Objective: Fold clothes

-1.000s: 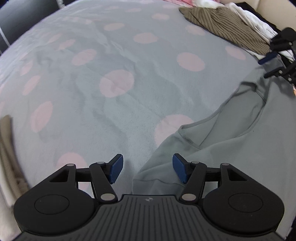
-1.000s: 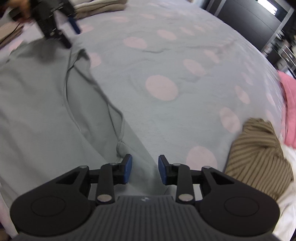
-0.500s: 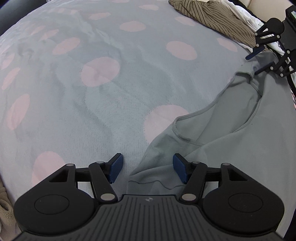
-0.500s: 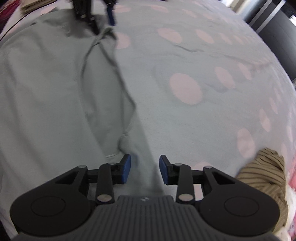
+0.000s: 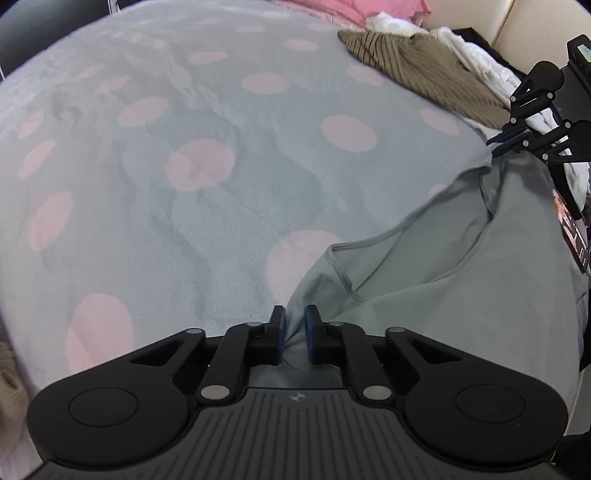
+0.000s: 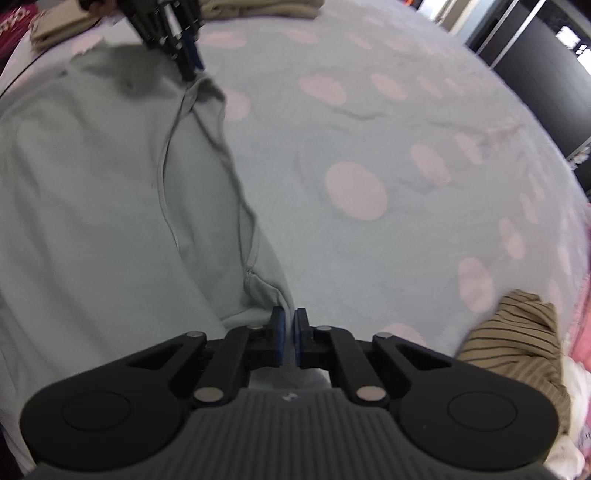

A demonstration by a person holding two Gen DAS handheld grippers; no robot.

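Note:
A pale grey-green shirt (image 5: 461, 266) lies spread on a grey bedspread with pink dots (image 5: 221, 166). My left gripper (image 5: 294, 334) is shut on one shoulder of the shirt beside the neckline. My right gripper (image 6: 289, 334) is shut on the other shoulder. The shirt also shows in the right wrist view (image 6: 92, 203). Each gripper shows in the other's view: the right one at the far right (image 5: 506, 142), the left one at the top (image 6: 188, 59), each pinching the shirt's edge.
A brown striped garment (image 5: 424, 70) (image 6: 517, 339) lies at the bed's edge with white (image 5: 480, 62) and pink clothes (image 5: 351, 7) behind it. Folded beige clothes (image 6: 258, 5) lie past the left gripper. Dark furniture (image 6: 535, 66) stands beyond the bed.
Both grippers have closed from open onto the shirt's shoulders. The shirt's collar edge is now drawn taut between them.

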